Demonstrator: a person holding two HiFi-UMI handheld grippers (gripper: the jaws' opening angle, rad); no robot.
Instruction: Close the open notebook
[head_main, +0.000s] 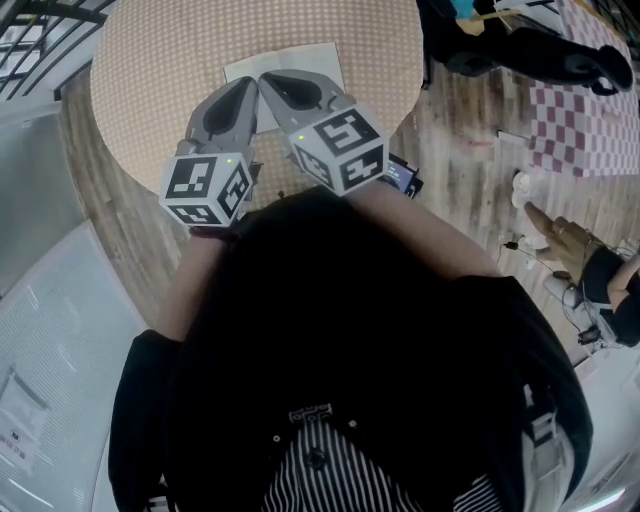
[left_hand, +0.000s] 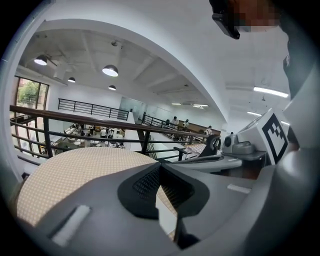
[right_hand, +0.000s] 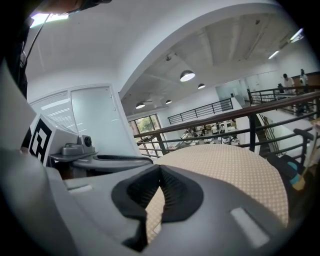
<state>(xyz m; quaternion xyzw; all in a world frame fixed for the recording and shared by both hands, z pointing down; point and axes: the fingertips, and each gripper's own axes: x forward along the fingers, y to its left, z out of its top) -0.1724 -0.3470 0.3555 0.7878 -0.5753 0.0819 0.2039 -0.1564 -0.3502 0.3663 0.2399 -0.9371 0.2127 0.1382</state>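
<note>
A white notebook (head_main: 305, 60) lies on the round table (head_main: 150, 90), which has a beige dotted cloth. Only a flat white page or cover shows, so I cannot tell whether it is open. Both grippers hover side by side over its near edge, their tips almost touching each other. My left gripper (head_main: 252, 84) (left_hand: 159, 167) is shut, pads meeting at the tip, nothing between them. My right gripper (head_main: 268, 80) (right_hand: 160, 169) is also shut and empty. A white sliver of the notebook (left_hand: 165, 215) shows below the left jaws.
A dark flat device (head_main: 405, 178) lies at the table's near right edge. A black bag (head_main: 520, 40) and a pink checked cloth (head_main: 580, 120) are at the upper right. A metal railing (left_hand: 100, 127) runs behind the table, and another person's hand (head_main: 560, 235) shows at right.
</note>
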